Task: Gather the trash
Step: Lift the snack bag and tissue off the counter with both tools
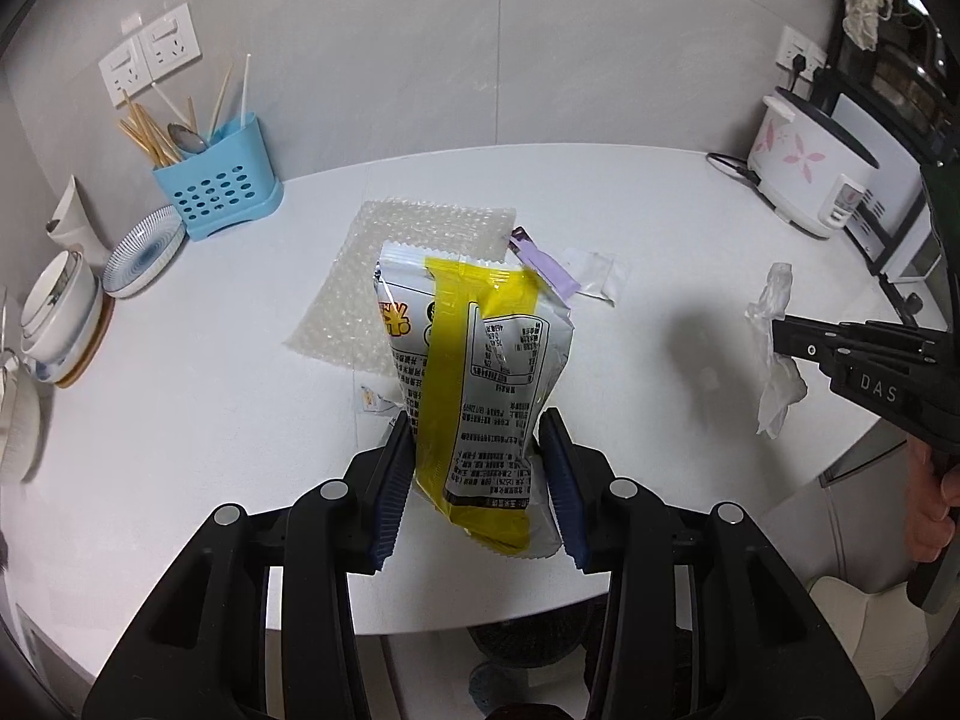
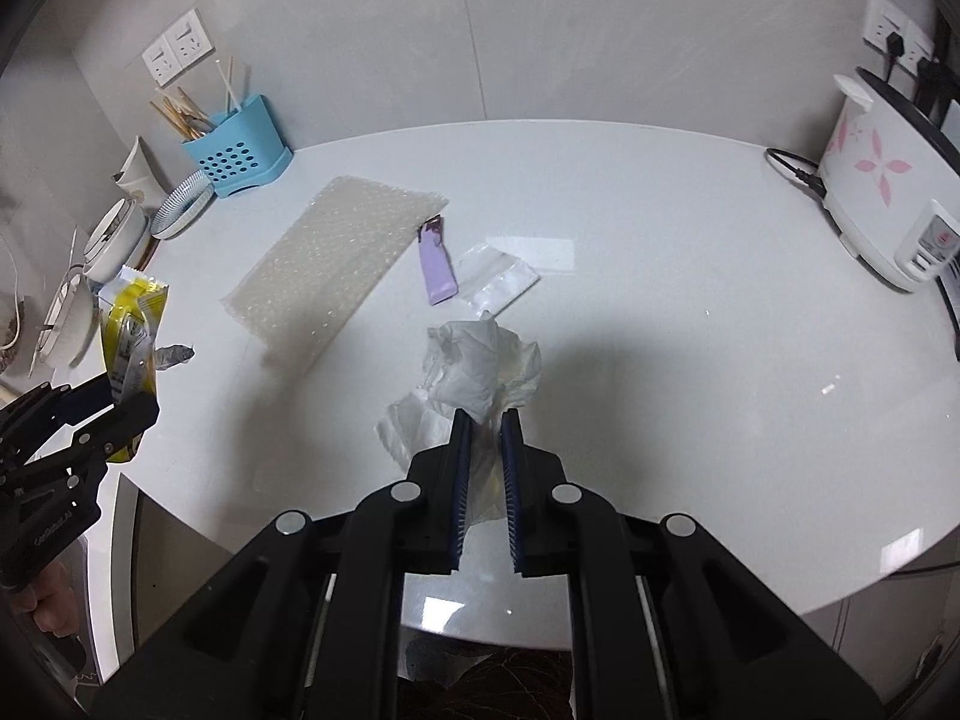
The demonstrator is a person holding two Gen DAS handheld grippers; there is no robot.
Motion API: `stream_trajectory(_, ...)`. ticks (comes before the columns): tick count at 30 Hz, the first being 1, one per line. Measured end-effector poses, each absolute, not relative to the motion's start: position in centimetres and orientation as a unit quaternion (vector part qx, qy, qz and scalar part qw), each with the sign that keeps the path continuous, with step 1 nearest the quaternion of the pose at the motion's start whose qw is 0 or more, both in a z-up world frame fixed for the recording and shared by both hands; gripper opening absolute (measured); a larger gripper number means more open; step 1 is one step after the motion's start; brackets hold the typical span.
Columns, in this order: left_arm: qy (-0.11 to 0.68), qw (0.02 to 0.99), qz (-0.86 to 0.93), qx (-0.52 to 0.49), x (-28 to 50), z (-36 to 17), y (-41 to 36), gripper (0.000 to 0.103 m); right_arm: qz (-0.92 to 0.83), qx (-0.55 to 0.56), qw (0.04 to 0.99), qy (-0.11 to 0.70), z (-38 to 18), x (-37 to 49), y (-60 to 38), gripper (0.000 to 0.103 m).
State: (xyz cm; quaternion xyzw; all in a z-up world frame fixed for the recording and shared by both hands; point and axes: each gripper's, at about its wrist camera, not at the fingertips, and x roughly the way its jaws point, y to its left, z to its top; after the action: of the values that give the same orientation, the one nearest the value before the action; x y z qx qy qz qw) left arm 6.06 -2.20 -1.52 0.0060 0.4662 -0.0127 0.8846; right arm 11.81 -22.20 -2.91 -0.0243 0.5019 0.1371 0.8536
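My left gripper (image 1: pixel 477 429) is shut on a yellow and white snack bag (image 1: pixel 474 360), held upright above the white counter (image 1: pixel 210 420). The same bag (image 2: pixel 129 324) shows at the left of the right wrist view, in the left gripper (image 2: pixel 129 399). My right gripper (image 2: pixel 486 420) is shut on a crumpled white tissue (image 2: pixel 474 372), lifted off the counter (image 2: pixel 690 360); in the left wrist view the tissue (image 1: pixel 774 348) hangs from the right gripper (image 1: pixel 780 339). On the counter lie a bubble wrap sheet (image 2: pixel 336 258), a purple wrapper (image 2: pixel 437 267) and a clear plastic bag (image 2: pixel 495 279).
A blue utensil holder (image 1: pixel 219 183) and stacked bowls and plates (image 1: pixel 60 312) stand at the back left. A white rice cooker (image 2: pixel 882 192) with its cord sits at the back right. A small silver scrap (image 2: pixel 174 355) lies near the counter's left edge.
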Motion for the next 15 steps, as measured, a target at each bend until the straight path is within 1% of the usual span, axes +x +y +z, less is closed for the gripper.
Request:
stream_trajectory(8, 0.451, 0.892, -0.022, 0.006, -0.4, -1.4, -1.2, 0.041, 0.118, -0.029, 0.868, 0.481, -2.3, 4.2, -20.0, 0.01)
stream_trajectory(15, 0.458, 0.888, -0.037, 0.004, -5.9, -2.8, -0.6, 0.041, 0.111, -0.022, 0.873, 0.474, -3.2, -2.8, -18.5, 0.01)
